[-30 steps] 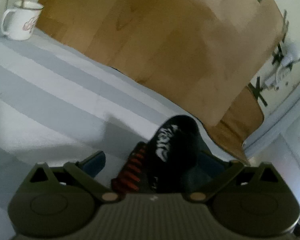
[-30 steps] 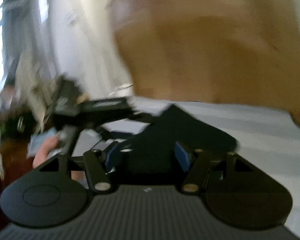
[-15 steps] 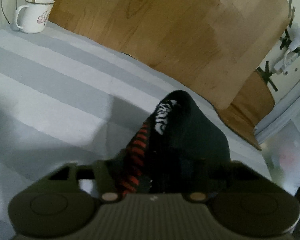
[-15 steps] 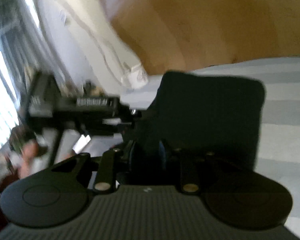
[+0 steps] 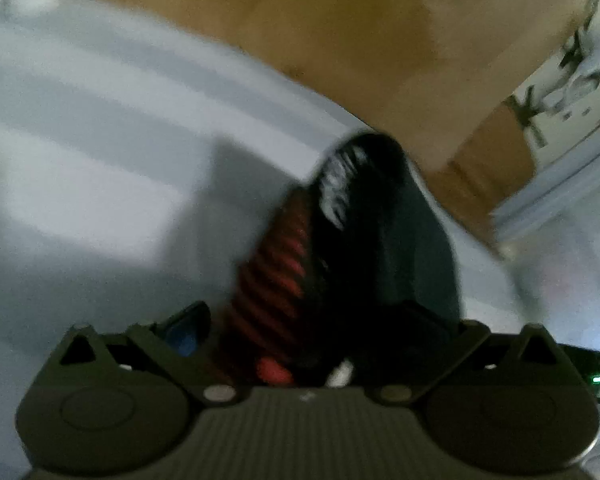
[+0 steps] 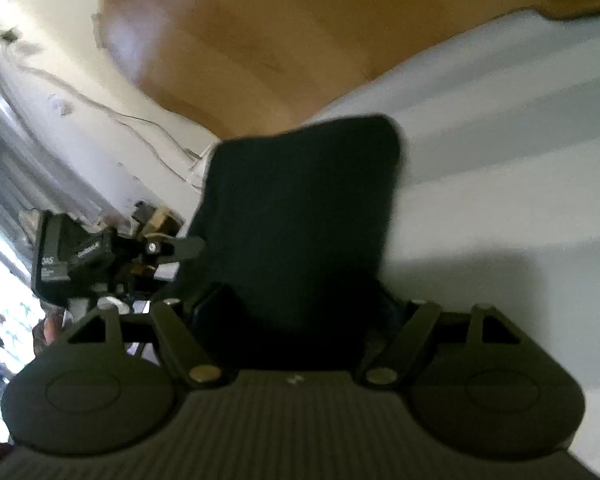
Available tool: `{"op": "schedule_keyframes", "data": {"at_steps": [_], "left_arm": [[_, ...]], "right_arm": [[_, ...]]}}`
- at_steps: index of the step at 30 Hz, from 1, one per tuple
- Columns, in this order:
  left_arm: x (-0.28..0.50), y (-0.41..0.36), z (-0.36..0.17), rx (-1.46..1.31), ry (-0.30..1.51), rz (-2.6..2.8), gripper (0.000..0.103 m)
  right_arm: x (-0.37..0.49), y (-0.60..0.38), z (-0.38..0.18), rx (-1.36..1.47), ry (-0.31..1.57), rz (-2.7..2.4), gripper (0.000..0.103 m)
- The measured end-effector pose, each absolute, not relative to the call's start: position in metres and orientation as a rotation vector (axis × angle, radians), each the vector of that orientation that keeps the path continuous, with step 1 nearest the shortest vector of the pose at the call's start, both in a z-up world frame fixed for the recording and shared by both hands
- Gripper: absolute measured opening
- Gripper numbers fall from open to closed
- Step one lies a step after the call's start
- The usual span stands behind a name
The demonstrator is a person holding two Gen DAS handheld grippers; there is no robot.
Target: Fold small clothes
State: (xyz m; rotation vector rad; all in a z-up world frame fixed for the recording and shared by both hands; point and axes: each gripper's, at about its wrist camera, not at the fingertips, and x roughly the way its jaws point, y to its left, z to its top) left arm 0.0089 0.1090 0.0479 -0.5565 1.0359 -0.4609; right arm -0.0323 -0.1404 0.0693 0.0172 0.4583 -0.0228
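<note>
1. Garment (image 5: 364,240), black with red stripes and white print, lies on the striped grey worktop (image 5: 100,184).
2. Left gripper (image 5: 320,332) has jaws spread around its near end.
3. Right gripper (image 6: 296,312) jaws likewise released, straddling the black cloth.

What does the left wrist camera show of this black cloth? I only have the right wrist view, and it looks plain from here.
Observer: The black garment has a red-striped band running along its left side.
Operator: Any print on it?
Observer: Yes, there is a white print near its far end, too blurred to read.
Operator: Is the left gripper clamped on it?
Observer: No. The left gripper has its jaws spread, and a gap shows between its blue pad and the cloth.
</note>
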Motion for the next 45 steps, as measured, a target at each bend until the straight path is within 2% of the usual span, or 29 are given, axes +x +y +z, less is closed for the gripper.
{"op": "schedule_keyframes", "data": {"at_steps": [1,3,5,6,7,11,14,17,20,23,28,29,35,43,45], "left_arm": [[0.004,0.107,0.046,-0.568,1.005,-0.464,0.102],[-0.002,0.092,0.048,-0.513,0.970,-0.461,0.102],[0.002,0.077,0.049,-0.492,0.963,-0.481,0.102],[0.008,0.072,0.050,-0.516,0.963,-0.499,0.102],[0.016,0.068,0.052,-0.538,0.965,-0.510,0.102],[0.070,0.041,0.069,-0.533,0.897,-0.544,0.089],[0.120,0.011,0.077,-0.484,0.844,-0.538,0.089],[0.167,-0.020,0.063,-0.435,0.845,-0.494,0.089],[0.198,-0.039,0.039,-0.424,0.899,-0.445,0.088],[0.196,-0.052,0.030,-0.394,0.856,-0.414,0.099],[0.160,-0.049,0.045,-0.316,0.806,-0.337,0.100],[0.149,-0.050,0.052,-0.297,0.786,-0.313,0.103],[0.075,-0.046,0.079,-0.135,0.668,-0.164,0.103],[0.002,-0.044,0.067,-0.068,0.697,-0.105,0.103],[-0.010,-0.046,0.064,-0.044,0.702,-0.096,0.103]], "right_arm": [[-0.024,-0.134,0.068,-0.016,0.451,-0.032,0.077],[-0.013,-0.130,0.069,-0.019,0.432,-0.022,0.060],[-0.010,-0.123,0.076,-0.071,0.391,0.000,0.047],[-0.008,-0.116,0.081,-0.137,0.358,-0.008,0.045],[-0.005,-0.114,0.085,-0.184,0.329,-0.015,0.044],[0.010,-0.136,0.124,-0.259,0.202,-0.036,0.043],[0.036,-0.165,0.151,-0.304,0.145,-0.070,0.043],[0.066,-0.205,0.172,-0.254,0.175,-0.115,0.043],[0.094,-0.240,0.175,-0.149,0.235,-0.174,0.046],[0.097,-0.248,0.179,-0.070,0.255,-0.152,0.052],[0.076,-0.244,0.181,-0.080,0.192,-0.217,0.072],[0.061,-0.247,0.182,-0.089,0.170,-0.245,0.079],[-0.015,-0.234,0.164,-0.091,0.129,-0.301,0.080],[-0.109,-0.200,0.100,-0.184,0.096,-0.392,0.081],[-0.126,-0.199,0.089,-0.207,0.064,-0.408,0.084]]}}
